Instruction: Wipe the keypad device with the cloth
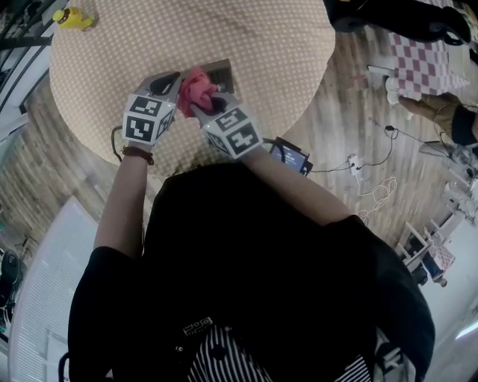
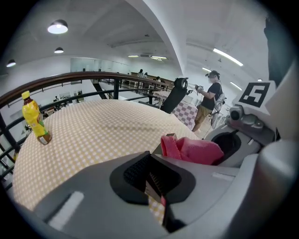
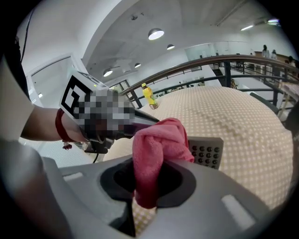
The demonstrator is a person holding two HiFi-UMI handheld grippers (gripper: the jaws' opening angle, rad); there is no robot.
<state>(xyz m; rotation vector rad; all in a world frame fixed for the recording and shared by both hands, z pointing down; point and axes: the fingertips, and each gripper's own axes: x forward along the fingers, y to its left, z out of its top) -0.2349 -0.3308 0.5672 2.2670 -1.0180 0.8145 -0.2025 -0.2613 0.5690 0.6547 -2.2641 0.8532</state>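
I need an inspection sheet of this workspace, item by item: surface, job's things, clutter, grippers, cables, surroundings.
Surface: round table, checked covering.
Job's things: keypad device tilted up; pink cloth bunched against it.
Clutter: yellow bottle near the table's edge.
Grippers: left gripper shut on the device's edge; right gripper shut on the cloth.
Cables: white cables and a power strip on the floor.
Surroundings: railing behind the table; a person standing farther off.

I'm in a big open indoor hall, more workspace than home: white vaulted ceiling with round lamps (image 2: pixel 57 27), a dark railing (image 2: pixel 93 77) curving behind my round table (image 1: pixel 97 74), plank floor (image 1: pixel 351 89) strewn with cables (image 1: pixel 377 192) (power strip (image 1: pixel 353 162) too), and a person (image 2: pixel 211 100) standing by another checked table (image 1: pixel 422 63).
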